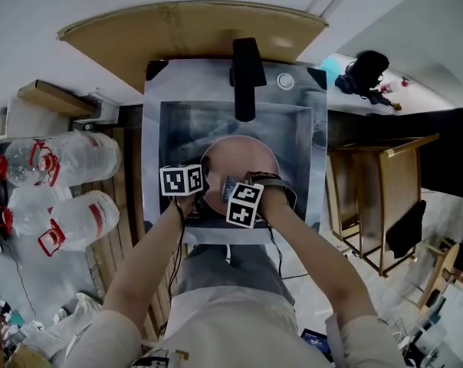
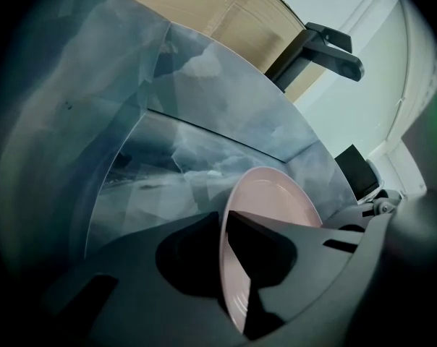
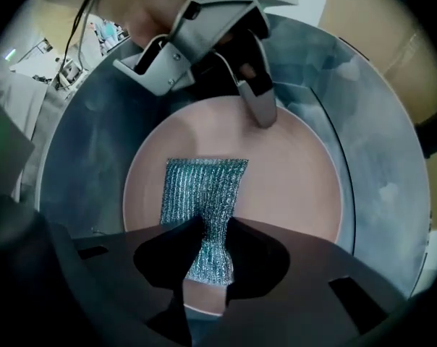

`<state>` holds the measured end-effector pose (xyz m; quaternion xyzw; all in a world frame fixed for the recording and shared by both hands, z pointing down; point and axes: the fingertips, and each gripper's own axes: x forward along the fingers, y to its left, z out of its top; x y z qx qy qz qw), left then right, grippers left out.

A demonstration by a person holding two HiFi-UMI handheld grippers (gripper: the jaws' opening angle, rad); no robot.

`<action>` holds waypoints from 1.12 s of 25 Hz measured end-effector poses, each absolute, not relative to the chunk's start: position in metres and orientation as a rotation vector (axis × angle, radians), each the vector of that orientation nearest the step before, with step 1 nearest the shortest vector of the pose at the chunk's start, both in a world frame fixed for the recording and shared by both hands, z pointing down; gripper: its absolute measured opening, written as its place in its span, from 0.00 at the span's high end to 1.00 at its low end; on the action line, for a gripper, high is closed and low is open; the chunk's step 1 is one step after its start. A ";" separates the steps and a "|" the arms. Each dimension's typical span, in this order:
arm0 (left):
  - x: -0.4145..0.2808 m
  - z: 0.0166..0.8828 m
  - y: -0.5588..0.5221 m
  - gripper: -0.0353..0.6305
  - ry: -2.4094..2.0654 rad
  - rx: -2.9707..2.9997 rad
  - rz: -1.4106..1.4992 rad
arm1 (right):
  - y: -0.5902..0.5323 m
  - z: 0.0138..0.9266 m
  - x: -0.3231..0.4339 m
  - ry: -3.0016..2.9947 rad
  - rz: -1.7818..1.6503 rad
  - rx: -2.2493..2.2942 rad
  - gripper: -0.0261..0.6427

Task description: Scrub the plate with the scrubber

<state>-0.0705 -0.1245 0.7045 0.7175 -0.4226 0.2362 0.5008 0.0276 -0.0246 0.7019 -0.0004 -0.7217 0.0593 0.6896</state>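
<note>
Two grips carry this job. Plate, pink, sits in the basin of the sink, roughly at its middle; whether it lies flat on the sink's floor or is propped up by its rim, cannot tell. Scrubber, silver mesh, is spread on the plate's face toward the sink's near side. Its lower end is bunched in the jaws of the right gripper, which are pinched narrow on it. Left gripper comes in from the sink's left side, jaws narrow and closed on the plate's rim, one on each face. Risks, as judged: the rim hold is a thin bite on a smooth surface, so a hard stroke could twist the plate out and send it against the sink's steel wall. The scrubber is held by a small bunch only, so drag could pull it free, leaving bare jaw tips scraping the plate. A stroke run too far to the sink's left could strike the left gripper's finger. Faucet overhangs the sink's far side; a raised gripper could knock it.
</note>
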 end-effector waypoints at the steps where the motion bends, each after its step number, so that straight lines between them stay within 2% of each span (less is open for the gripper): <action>1: -0.070 0.704 -0.124 0.87 -1.024 1.740 0.569 | -0.022 0.701 0.020 -1.644 0.147 0.002 0.77; 7: -0.068 0.704 -0.124 0.84 -1.016 1.919 0.686 | -0.045 0.682 -0.002 -1.789 0.361 0.282 0.77; 11: -0.080 0.694 -0.132 0.75 -1.052 1.888 0.626 | -0.064 0.648 0.000 -1.916 0.422 0.460 0.79; 14: -0.084 0.675 -0.138 0.73 -1.074 1.900 0.567 | -0.075 0.618 0.006 -2.011 0.494 0.599 0.80; 22: -0.085 0.605 -0.150 0.73 -1.159 2.019 0.479 | -0.098 0.540 0.049 -2.166 0.628 0.980 0.81; 25: -0.092 0.563 -0.159 0.79 -1.237 2.081 0.415 | -0.103 0.503 0.060 -2.244 0.671 1.083 0.81; 28: -0.091 0.514 -0.166 0.82 -1.263 2.168 0.345 | -0.107 0.464 0.069 -2.264 0.553 1.162 0.81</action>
